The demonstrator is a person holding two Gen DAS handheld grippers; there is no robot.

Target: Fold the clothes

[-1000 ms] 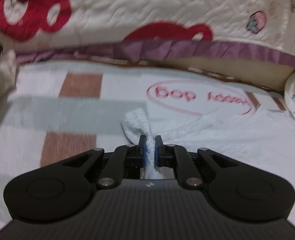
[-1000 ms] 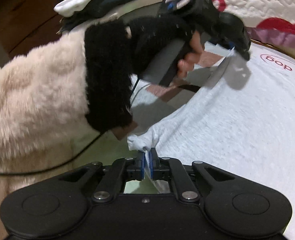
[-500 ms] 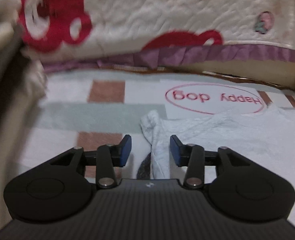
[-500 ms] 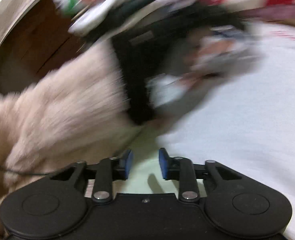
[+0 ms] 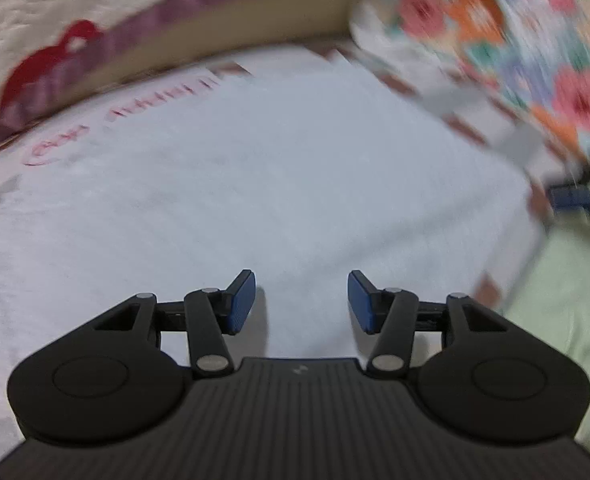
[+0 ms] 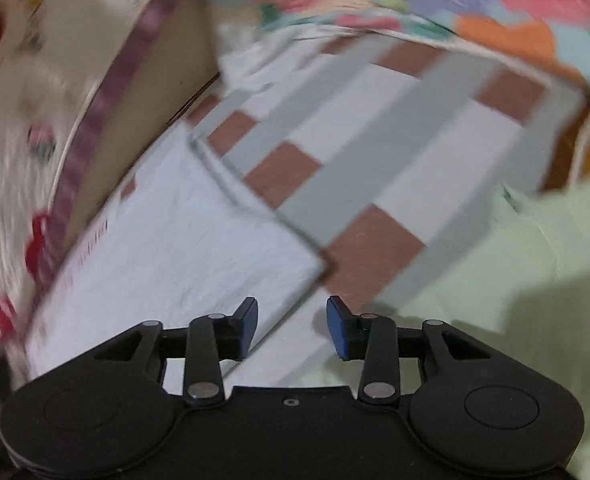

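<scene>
A white garment (image 5: 263,184) lies flat on the checked bed sheet, filling the middle of the left wrist view. My left gripper (image 5: 301,300) is open and empty, just above the garment's near part. In the right wrist view the same white garment (image 6: 183,248) lies at the left, its corner near my right gripper (image 6: 291,326), which is open and empty over the garment's edge and the sheet. Both views are motion-blurred.
The checked sheet (image 6: 375,168) of brown, grey and white squares spreads to the right. A flowered quilt (image 5: 535,52) lies at the far right, a white and red quilt with a purple border (image 5: 75,52) behind. A pale green cloth (image 6: 515,264) lies near right.
Both grippers opened and let go of the white garment's bunched corners. Both then swung right; the garment now lies flat.
</scene>
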